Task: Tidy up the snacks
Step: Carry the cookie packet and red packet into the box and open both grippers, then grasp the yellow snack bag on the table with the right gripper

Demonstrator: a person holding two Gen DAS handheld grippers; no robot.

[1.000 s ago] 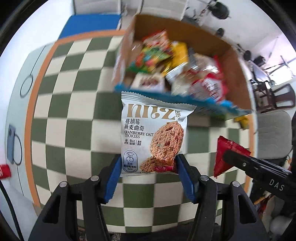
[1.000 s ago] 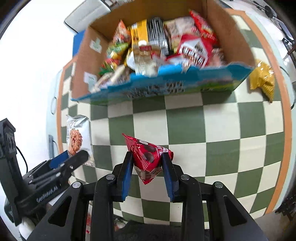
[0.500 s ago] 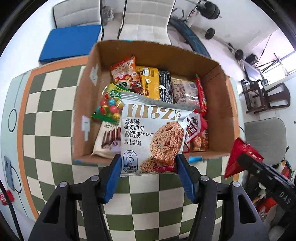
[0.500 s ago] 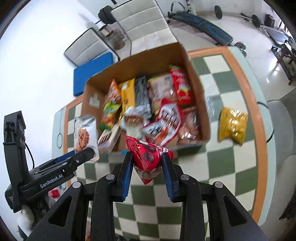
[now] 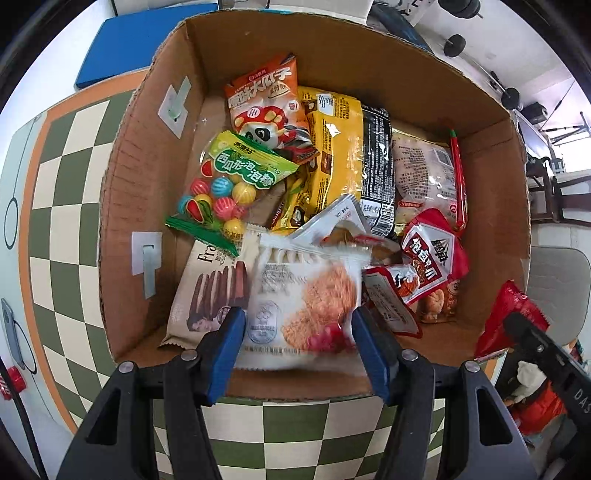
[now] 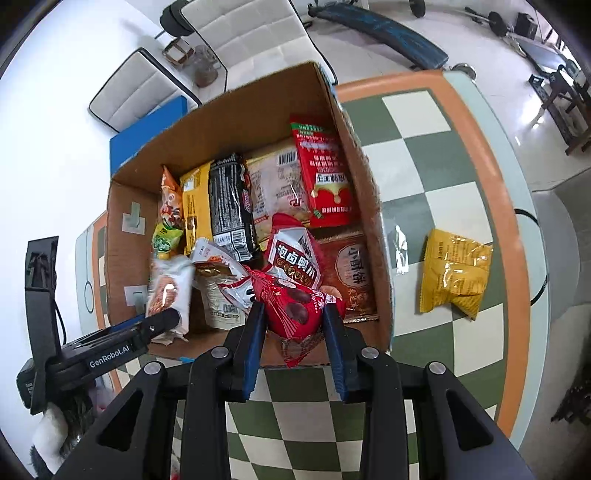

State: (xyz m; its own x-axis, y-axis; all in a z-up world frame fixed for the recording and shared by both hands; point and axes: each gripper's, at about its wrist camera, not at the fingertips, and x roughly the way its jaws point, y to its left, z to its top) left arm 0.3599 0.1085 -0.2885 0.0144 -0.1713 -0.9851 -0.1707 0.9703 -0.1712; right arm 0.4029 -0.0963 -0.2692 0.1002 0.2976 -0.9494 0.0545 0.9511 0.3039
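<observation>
- The bench [image 6: 424, 166] wears a green-and-cream checkered cloth with an orange border and a pale rim outside it.
- A cardboard box [image 5: 491, 192] stands on it, packed with snack packets.
- The left gripper [image 5: 298, 325] is over the box's near wall; the cookie packet [image 5: 306, 295] sits blurred between its blue pads, and whether they pinch it I cannot tell.
- The right gripper [image 6: 295, 321] is clamped on a red snack pouch [image 6: 295, 306] at the box's near edge, at 6 o'clock in the right wrist view.
- A yellow snack bag [image 6: 456, 271] lies on the cloth at 3 o'clock, apart from the box.
- Around the bench: white padded chairs [image 6: 240, 33] at 12 o'clock, a blue mat [image 6: 147, 133] at 10 o'clock, and a weight bench [image 6: 384, 29] with dumbbells on the glossy pale floor at 1 o'clock.
</observation>
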